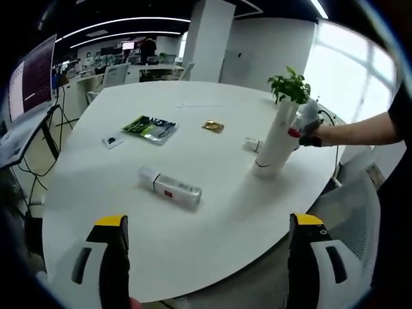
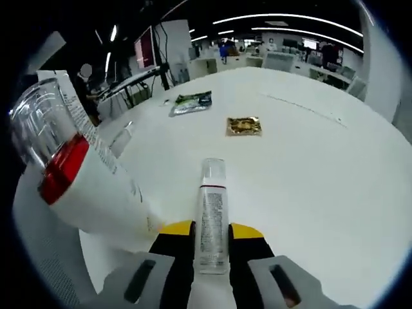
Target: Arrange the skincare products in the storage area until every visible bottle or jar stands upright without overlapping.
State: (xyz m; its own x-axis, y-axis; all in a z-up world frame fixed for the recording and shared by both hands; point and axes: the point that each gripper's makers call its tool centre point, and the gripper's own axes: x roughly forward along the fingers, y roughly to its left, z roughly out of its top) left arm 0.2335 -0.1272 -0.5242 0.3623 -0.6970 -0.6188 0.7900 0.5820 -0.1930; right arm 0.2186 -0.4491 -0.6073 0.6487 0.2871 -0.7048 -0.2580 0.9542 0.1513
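A slim clear bottle (image 2: 212,206) with a clear cap lies along the white table (image 2: 322,180), and my right gripper (image 2: 211,237) is shut on its near end. Close on its left is a big white tube (image 2: 90,180) with a red band and a clear cap. In the left gripper view that tube (image 1: 277,138) stands tall, with green leaves at its top. The right gripper (image 1: 308,123) shows behind it in a person's hand, and the held bottle's tip (image 1: 252,145) pokes out to the tube's left. Another clear bottle (image 1: 170,187) lies on its side mid-table. My left gripper (image 1: 209,257) hangs open over the near edge, empty.
A green packet (image 1: 150,129), a gold packet (image 1: 213,127) and a small card (image 1: 112,140) lie flat further back on the round table (image 1: 212,219). Desks, chairs and monitors stand beyond it. A chair (image 1: 360,199) sits at the table's right side.
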